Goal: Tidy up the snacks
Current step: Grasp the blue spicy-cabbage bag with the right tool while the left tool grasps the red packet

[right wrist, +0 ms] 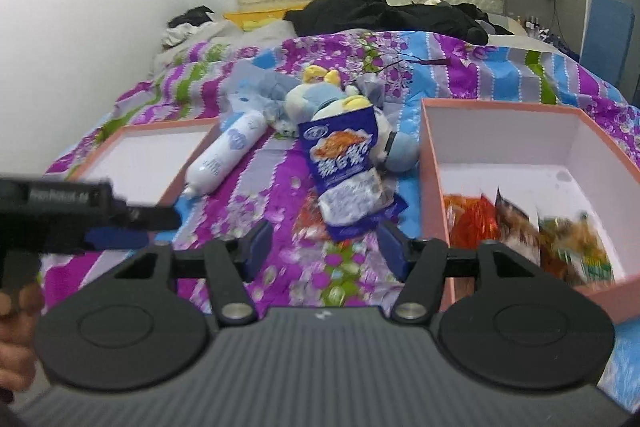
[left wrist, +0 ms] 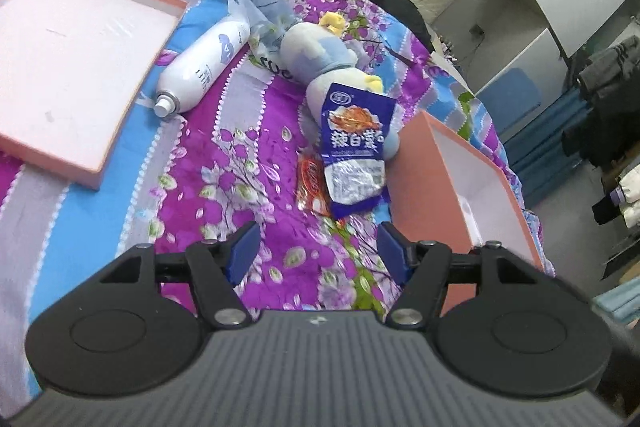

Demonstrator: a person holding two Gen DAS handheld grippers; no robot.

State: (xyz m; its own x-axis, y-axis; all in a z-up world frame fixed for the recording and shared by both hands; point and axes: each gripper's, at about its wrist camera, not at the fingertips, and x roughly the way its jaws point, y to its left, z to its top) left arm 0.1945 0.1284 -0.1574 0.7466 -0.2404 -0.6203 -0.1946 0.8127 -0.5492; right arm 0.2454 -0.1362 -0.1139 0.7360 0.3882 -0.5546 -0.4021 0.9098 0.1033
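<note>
A blue snack packet (left wrist: pixel 354 151) (right wrist: pixel 346 171) leans against a plush toy (left wrist: pixel 320 63) (right wrist: pixel 340 107) on the floral bedspread. A red-orange snack packet (left wrist: pixel 310 185) (right wrist: pixel 310 215) lies partly under it. My left gripper (left wrist: pixel 318 251) is open and empty, just short of both packets. My right gripper (right wrist: pixel 326 245) is open and empty, its fingertips close to the blue packet's lower end. The pink box (left wrist: pixel 452 155) (right wrist: pixel 430 163) to the right holds several snack packets (right wrist: pixel 520 231). The left gripper also shows at the left edge of the right wrist view (right wrist: pixel 80 215).
A white spray bottle (left wrist: pixel 200 67) (right wrist: pixel 226 157) lies left of the plush toy. The shallow pink box lid (left wrist: pixel 132 99) (right wrist: pixel 172 183) lies further left. Crumpled blue plastic (left wrist: pixel 256 3), black clothes (right wrist: pixel 384 11) and a headboard are behind. Cabinets stand right of the bed.
</note>
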